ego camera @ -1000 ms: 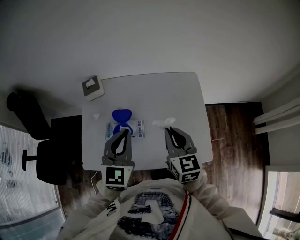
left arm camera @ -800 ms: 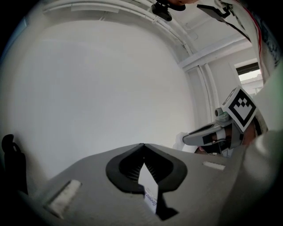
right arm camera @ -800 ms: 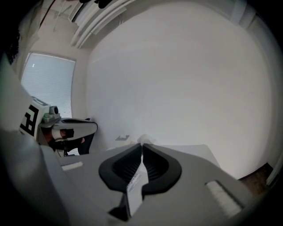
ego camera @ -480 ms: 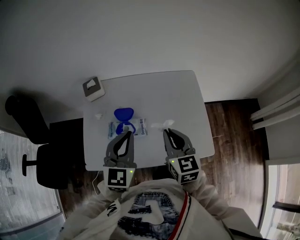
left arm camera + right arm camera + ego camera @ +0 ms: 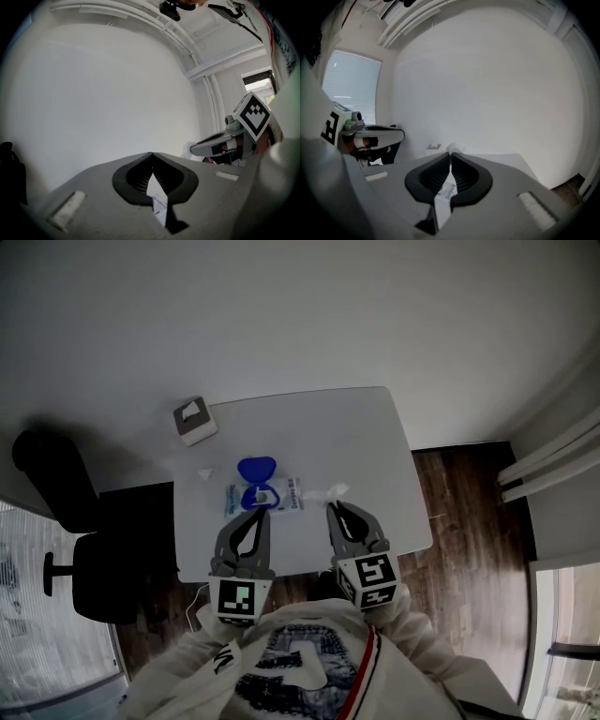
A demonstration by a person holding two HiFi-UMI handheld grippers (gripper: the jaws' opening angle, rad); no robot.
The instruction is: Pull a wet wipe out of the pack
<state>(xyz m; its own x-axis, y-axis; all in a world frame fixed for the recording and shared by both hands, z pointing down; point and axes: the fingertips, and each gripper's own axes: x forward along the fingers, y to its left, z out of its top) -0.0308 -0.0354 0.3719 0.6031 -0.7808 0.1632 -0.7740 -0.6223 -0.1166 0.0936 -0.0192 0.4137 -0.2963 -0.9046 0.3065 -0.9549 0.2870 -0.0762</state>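
Observation:
The wet wipe pack [image 5: 279, 495] lies on the white table [image 5: 356, 427] with its blue lid [image 5: 255, 468] flipped open. A crumpled white wipe [image 5: 328, 489] lies just right of the pack. My left gripper [image 5: 260, 513] hovers shut at the pack's near edge, with nothing between its jaws. My right gripper [image 5: 330, 507] is shut too, with the wipe just past its tips; whether they touch cannot be told. In the left gripper view, the pack's label [image 5: 160, 206] shows under the closed tips [image 5: 151, 154]. In the right gripper view, the wipe [image 5: 453, 148] peeks over the tips [image 5: 451, 154].
A grey tissue box [image 5: 194, 418] stands at the table's far left corner. A small white scrap [image 5: 202, 471] lies left of the pack. A black chair [image 5: 66, 521] stands left of the table, and wood floor [image 5: 469, 521] shows to its right.
Both grippers have drawn back a little toward the table's near edge; the left tips no longer overlap the pack. Both pairs of jaws stay shut.

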